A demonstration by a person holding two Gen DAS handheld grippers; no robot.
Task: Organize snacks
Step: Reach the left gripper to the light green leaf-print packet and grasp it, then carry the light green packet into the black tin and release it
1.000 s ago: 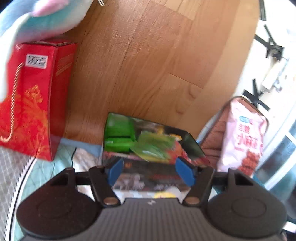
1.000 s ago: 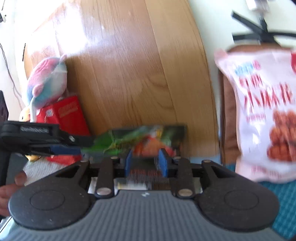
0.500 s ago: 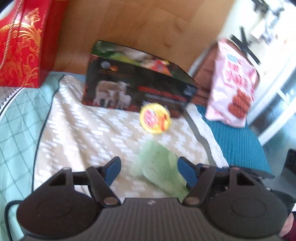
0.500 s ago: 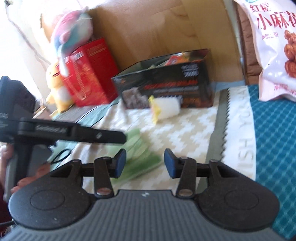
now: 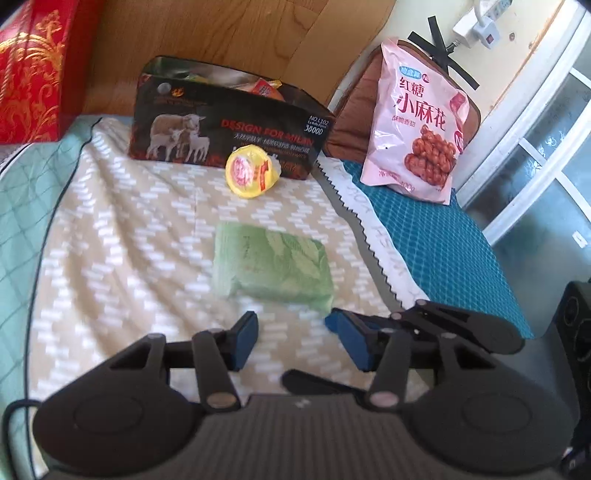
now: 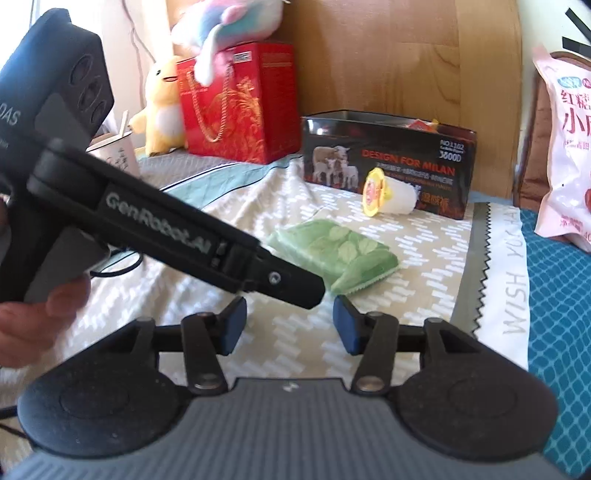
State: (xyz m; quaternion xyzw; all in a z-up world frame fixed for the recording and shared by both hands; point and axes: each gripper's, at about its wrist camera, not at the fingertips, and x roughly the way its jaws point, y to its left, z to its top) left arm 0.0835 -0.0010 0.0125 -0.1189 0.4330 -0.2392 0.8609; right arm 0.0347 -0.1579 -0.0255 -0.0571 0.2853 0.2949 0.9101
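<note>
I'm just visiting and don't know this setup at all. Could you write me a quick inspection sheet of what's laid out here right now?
Surface: patterned beige cloth over a bed cover, teal mat to its right.
Job's things: green snack packet flat on the cloth; yellow-lidded jelly cup on its side against the black box, which holds more snacks; pink snack bag propped upright.
Clutter: red gift bag, yellow plush, pastel plush.
Grippers: left gripper and right gripper both open, empty, just short of the packet.
Cables: black cord at the left edge; wall power strip.
Surroundings: wooden headboard.
</note>
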